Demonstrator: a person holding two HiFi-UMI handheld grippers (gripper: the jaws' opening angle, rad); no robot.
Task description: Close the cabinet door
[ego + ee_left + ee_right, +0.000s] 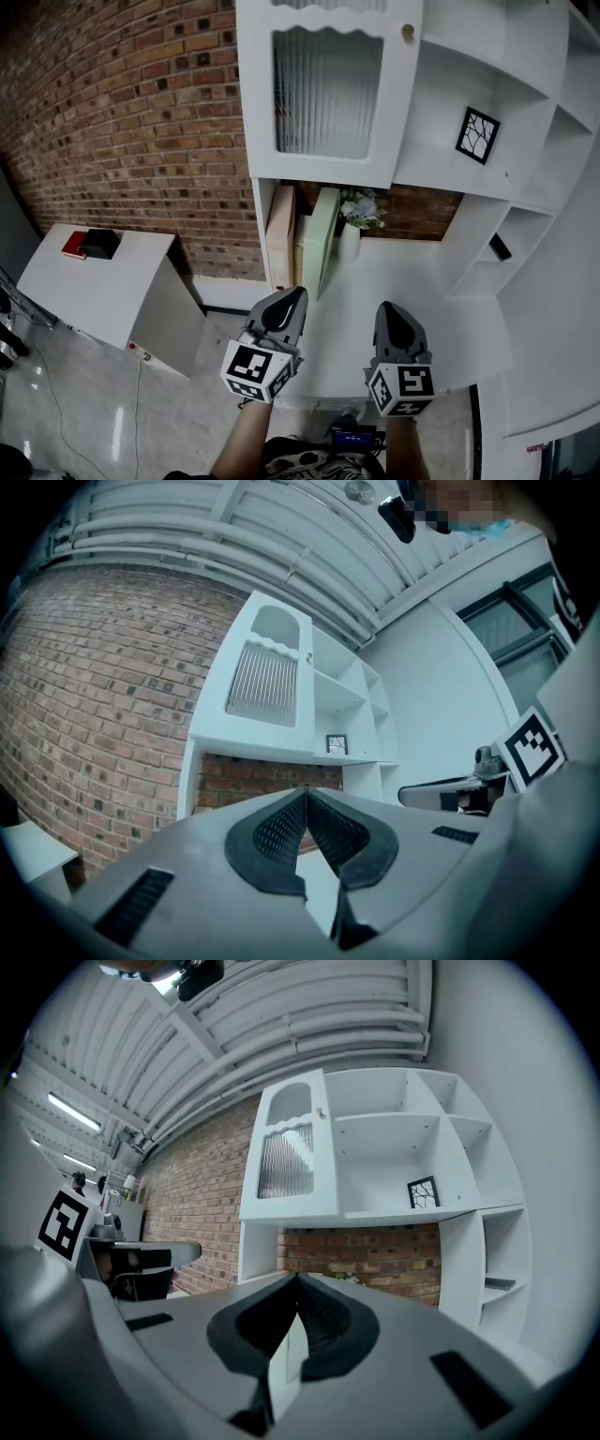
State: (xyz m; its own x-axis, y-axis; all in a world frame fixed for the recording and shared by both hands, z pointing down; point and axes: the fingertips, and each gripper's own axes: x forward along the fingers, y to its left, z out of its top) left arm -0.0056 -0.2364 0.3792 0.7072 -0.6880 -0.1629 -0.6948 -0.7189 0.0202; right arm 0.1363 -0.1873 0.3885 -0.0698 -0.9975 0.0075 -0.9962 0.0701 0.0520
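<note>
Brick wall [141, 112] | cabinet door [328, 94] well beyond left gripper [298, 293], right gripper [385, 309] | jaws together

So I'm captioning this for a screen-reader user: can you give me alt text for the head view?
The left gripper and right gripper, jaws together, point toward a white shelf unit against a brick wall. Its cabinet door, ribbed glass with a small knob, is upper left; books and a vase of flowers stand below it.

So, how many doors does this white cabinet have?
1. The ribbed-glass door covers the upper left compartment of the white cabinet. Every other compartment in view is open. Any part beyond the picture edges stays unseen.
</note>
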